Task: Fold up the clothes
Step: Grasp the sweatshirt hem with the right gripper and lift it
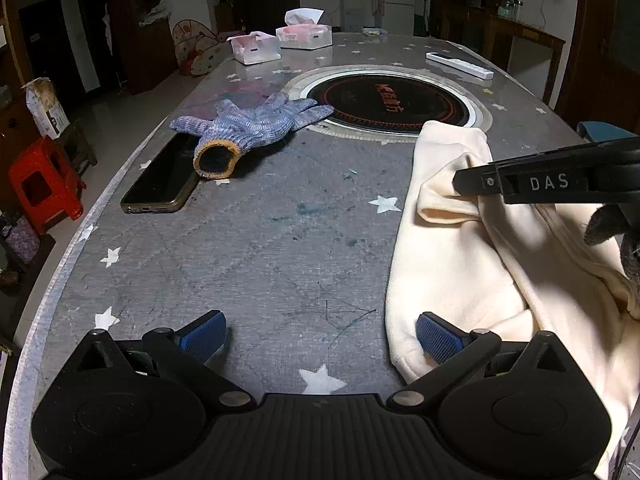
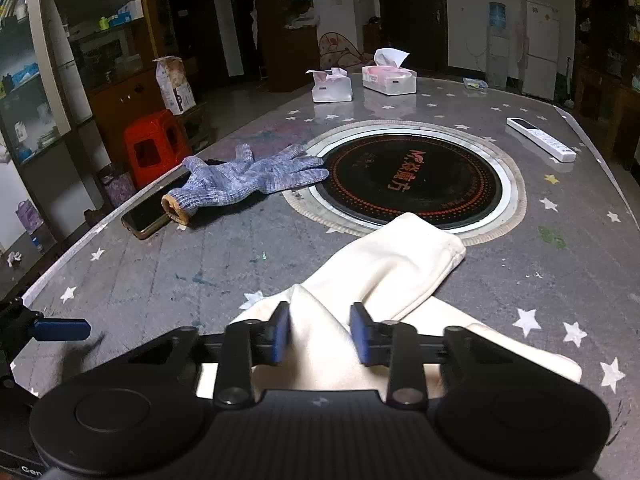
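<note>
Your right gripper [image 2: 319,334] has its jaws pinching a raised fold of the cream garment [image 2: 400,264], whose long axis runs toward the bench's centre hob [image 2: 412,180], while your left gripper [image 1: 320,338], jaws spread, waits at its near-left edge.

Here's the left gripper [image 1: 320,340], a matte black plastic body with a ribbed centre panel, flanked by two round domed caps. Angled black link arms run forward from silver pivot pins, each carrying a finger faced with a blue cross-hatched pad [image 1: 439,339]. Over in the right wrist view, the right gripper [image 2: 320,334] has the same build: ribbed black housing, twin domed discs, silver-headed pins, blue pads [image 2: 362,334] on black carriers riding a black cross rail. Seen from the left camera, its black finger bears white letters "DAS" and a small screw. A dark grey knitted glove [image 1: 612,226] covers the hand behind it.
</note>
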Demonstrator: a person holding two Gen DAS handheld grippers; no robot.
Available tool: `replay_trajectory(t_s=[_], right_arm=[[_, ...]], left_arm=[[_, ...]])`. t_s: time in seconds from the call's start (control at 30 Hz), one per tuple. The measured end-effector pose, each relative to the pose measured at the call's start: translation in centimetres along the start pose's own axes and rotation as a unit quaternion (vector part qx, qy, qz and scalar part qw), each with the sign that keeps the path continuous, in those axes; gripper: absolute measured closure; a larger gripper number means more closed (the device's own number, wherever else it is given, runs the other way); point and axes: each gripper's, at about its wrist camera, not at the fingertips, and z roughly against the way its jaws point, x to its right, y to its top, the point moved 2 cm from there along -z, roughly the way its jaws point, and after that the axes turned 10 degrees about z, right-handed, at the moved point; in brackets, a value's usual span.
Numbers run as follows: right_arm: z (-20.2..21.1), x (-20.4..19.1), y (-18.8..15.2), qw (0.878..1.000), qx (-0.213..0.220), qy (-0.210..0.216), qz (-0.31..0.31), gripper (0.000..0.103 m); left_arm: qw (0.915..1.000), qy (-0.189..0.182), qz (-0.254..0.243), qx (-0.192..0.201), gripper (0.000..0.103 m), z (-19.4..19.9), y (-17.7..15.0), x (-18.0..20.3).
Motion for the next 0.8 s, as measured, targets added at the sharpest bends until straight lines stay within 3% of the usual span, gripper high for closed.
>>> replay_trajectory(t_s=[0.17,0.47,0.8], right_arm=[[0.6,0.1,-0.2,1.0,0.007,-0.004,-0.002,0.092],[6.6,1.9,-1.4,0.997,0.061,-0.039,-0.024,0.096],[16.9,4.8,-6.0,0.984,0.126,-0.108,-0.07,0.096]], left_arm=[[1.0,0.001,-0.004,0.002,0.0,0.0,0.2,0.1],[1.0,-0.001,-0.002,0.002,0.0,-0.2,0.5,0.2],[0.9991,-0.03,-0.007,0.028,0.0,0.8,1.9,1.4]])
